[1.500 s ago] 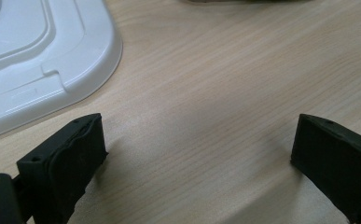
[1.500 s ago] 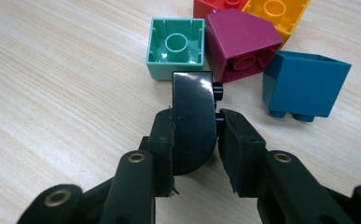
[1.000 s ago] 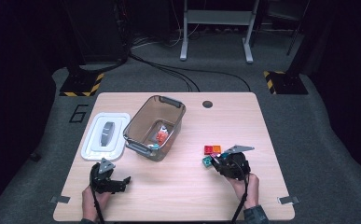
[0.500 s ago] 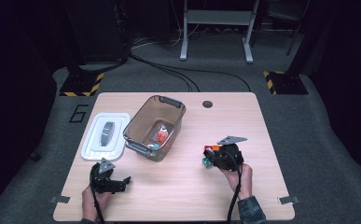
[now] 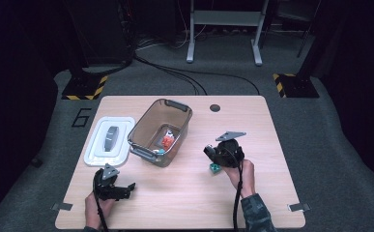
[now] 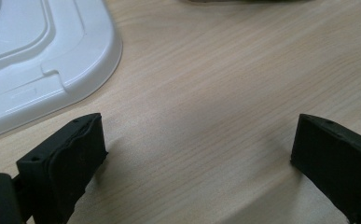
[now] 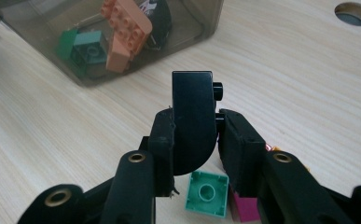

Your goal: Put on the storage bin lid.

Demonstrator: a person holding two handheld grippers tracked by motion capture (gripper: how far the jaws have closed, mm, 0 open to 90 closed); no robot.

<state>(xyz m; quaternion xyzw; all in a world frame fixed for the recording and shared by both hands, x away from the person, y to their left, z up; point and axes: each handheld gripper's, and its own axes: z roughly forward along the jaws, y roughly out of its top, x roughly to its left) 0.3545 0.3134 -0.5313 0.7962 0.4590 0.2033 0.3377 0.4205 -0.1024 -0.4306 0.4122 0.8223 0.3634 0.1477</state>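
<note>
My right gripper (image 7: 194, 135) is shut on a black rounded block (image 7: 193, 116) and holds it upright above the table. Under it lie a green brick (image 7: 207, 192) and a magenta brick (image 7: 243, 207). In the high view the right gripper (image 5: 212, 151) hovers right of the clear bin (image 5: 141, 145), over the green brick (image 5: 215, 167). Inside the bin (image 7: 187, 28) lie an orange brick (image 7: 124, 32) and a green brick (image 7: 87, 46). My left gripper (image 5: 126, 188) rests at the front left, and its jaws (image 6: 197, 140) are open over bare wood.
A white lid (image 5: 109, 140) lies left of the bin, and its corner (image 6: 38, 56) is close ahead of the left jaws. A round hole (image 5: 215, 108) sits in the table's far edge. Dark floor, cables and stands surround the table.
The right gripper has lifted and moved left toward the bin with the black block in its jaws. The left gripper has stayed in place.
</note>
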